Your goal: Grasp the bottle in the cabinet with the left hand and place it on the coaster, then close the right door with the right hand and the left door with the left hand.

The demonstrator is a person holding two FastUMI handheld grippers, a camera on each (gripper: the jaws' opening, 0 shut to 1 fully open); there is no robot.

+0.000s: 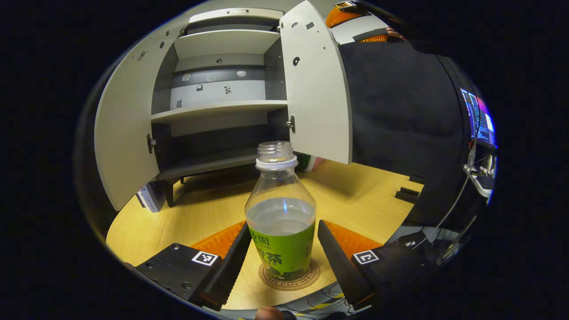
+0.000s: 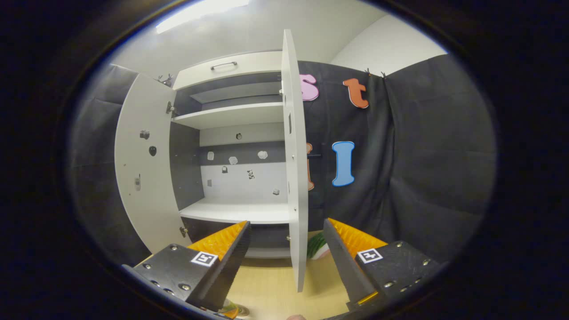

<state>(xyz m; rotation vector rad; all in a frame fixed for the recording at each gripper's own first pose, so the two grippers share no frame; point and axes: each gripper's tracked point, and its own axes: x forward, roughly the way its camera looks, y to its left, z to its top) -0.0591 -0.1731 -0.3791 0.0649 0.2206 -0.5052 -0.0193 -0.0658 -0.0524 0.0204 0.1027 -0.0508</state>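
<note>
The bottle (image 1: 281,213) stands upright on the coaster (image 1: 306,278) at the 6 o'clock edge of the left gripper view, so the placing looks done. The left gripper (image 1: 281,253) has its jaws released, a finger on each side and apart from the bottle, probably freeing it. Toward 12 o'clock the cabinet (image 1: 222,106) gapes. The right gripper (image 2: 286,262), jaws spread and empty, faces the right door (image 2: 295,169) edge-on, likely ready to push. The coaster's near rim is hidden behind the bottle.

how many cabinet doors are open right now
2: the left door swung out at the cabinet's left side, and the right door swung out at its right side. Both are open.
</note>
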